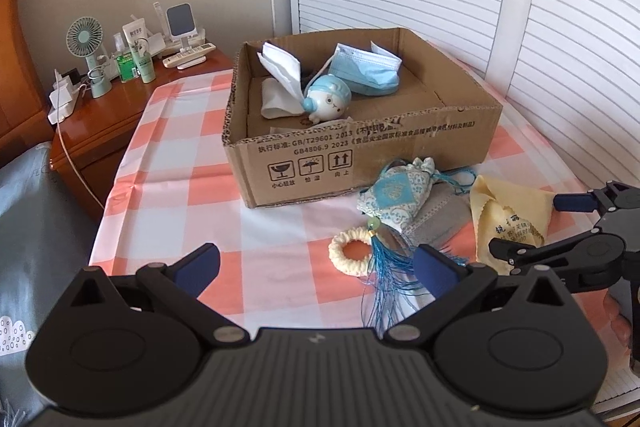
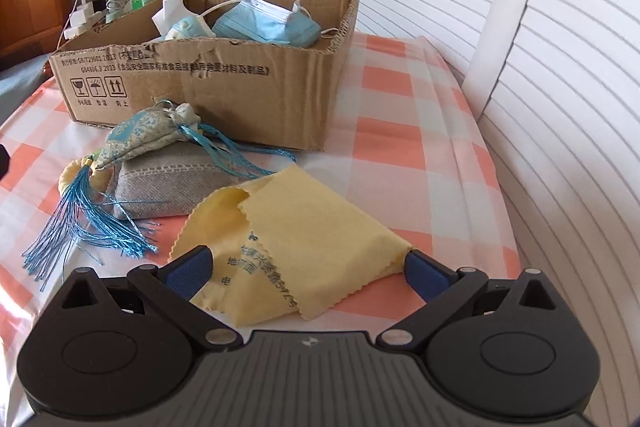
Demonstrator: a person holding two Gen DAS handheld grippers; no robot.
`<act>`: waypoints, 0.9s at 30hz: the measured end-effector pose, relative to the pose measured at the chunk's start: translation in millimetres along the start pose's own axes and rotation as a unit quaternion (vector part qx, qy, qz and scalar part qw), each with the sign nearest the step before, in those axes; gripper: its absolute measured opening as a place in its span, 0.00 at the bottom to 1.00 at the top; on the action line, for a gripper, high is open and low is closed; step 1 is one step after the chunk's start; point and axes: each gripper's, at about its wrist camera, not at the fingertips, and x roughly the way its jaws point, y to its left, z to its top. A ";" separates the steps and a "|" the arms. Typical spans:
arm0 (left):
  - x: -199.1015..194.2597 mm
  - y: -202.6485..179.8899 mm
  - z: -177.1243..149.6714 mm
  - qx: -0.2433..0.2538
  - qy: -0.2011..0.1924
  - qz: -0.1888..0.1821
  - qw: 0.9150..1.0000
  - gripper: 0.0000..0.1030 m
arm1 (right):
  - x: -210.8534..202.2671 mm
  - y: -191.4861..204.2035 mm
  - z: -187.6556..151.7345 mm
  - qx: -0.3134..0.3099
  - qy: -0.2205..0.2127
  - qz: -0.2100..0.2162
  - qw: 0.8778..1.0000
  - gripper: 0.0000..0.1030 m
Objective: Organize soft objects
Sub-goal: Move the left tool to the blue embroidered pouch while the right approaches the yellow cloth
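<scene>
The yellow cloth point(image 2: 304, 247) lies crumpled and partly folded on the checkered surface point(image 2: 400, 131), near its right edge and in front of the cardboard box point(image 2: 224, 95). The right gripper point(image 2: 308, 269) sits low over the cloth with its jaws wide apart, one blue pad point(image 2: 190, 269) at the cloth's left fold and the other at its right corner; whether the pads touch the fabric cannot be told. Just left of the cloth lies a grey pouch point(image 2: 168, 187), with a blue patterned sachet point(image 2: 140, 139) resting on it and its blue tassel point(image 2: 88, 223) spread toward the front edge. A cream knitted ring point(image 1: 354, 253) lies beside the tassel. The box stands at the centre rear of the surface and holds a blue face mask point(image 1: 368, 71), a white mask point(image 1: 280, 67) and a round blue-capped toy point(image 1: 328, 101). Bare checkered cloth extends left of the box to the left edge. The left gripper point(image 1: 316, 269) hovers above the front edge, jaws wide apart and holding nothing, aimed at the box. A white louvred panel point(image 2: 560, 107) borders the right edge closely.
</scene>
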 end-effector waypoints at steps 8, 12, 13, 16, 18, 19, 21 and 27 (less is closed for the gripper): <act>30.5 -20.0 12.8 0.034 0.013 -0.037 0.999 0.99 | 0.6 -8.6 -4.1 0.004 -0.006 0.021 1.000 1.00; 43.2 -30.2 21.3 0.051 0.016 -0.056 0.997 0.99 | 0.5 -9.3 -5.9 0.004 -0.014 0.023 1.000 1.00; 46.9 -32.6 23.7 0.055 0.016 -0.063 0.996 0.99 | 0.4 -9.1 -6.4 0.003 -0.016 0.023 1.000 1.00; 56.4 -35.7 28.8 0.057 0.013 -0.093 0.994 0.99 | -0.7 -8.9 -7.9 0.002 -0.021 0.023 1.000 1.00; 63.1 -38.0 31.9 0.051 0.016 -0.105 0.993 0.95 | -0.2 -9.3 -8.0 0.001 -0.023 0.025 0.999 1.00; 67.2 -40.2 33.5 0.051 0.018 -0.107 0.993 0.93 | -0.1 -9.1 -8.3 0.001 -0.026 0.025 0.999 1.00; 73.7 -43.0 34.9 0.055 0.019 -0.109 0.992 0.90 | -0.3 -8.8 -9.2 -0.001 -0.030 0.026 0.999 1.00; 94.1 -44.7 38.2 0.055 0.037 -0.102 0.993 0.71 | -0.3 -8.6 -10.1 -0.003 -0.035 0.028 0.999 1.00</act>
